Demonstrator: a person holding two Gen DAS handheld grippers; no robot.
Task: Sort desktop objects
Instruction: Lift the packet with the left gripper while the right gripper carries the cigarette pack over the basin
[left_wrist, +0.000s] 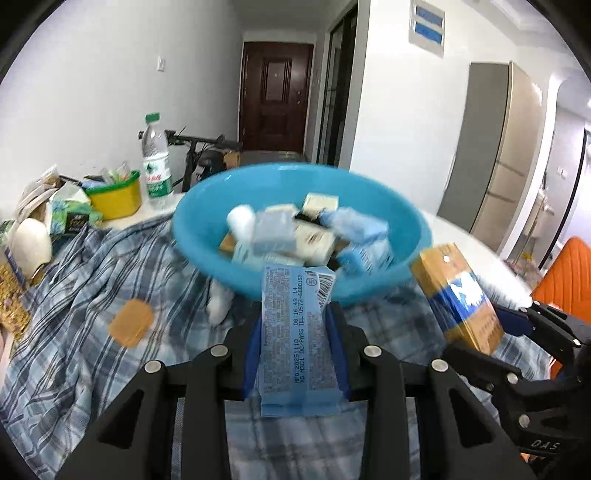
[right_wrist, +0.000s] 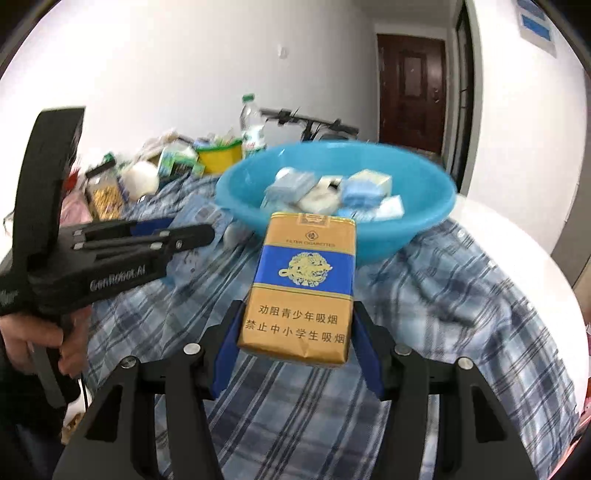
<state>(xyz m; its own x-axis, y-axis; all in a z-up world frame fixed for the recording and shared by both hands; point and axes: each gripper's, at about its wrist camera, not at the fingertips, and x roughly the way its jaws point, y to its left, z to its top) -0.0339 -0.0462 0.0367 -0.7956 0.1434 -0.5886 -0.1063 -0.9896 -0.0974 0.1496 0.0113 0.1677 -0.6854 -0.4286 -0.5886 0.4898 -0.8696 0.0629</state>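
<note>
A clear water bottle (left_wrist: 157, 162) with a green cap stands at the far edge of the table. Just left of the bottle sits a yellow tub (left_wrist: 116, 197) full of small packets, and further left lies a green tissue pack (left_wrist: 70, 214). Behind the bottle a bicycle handlebar (left_wrist: 199, 139) shows. Far behind the bottle, down the corridor, is a dark brown door (left_wrist: 275, 96).
</note>
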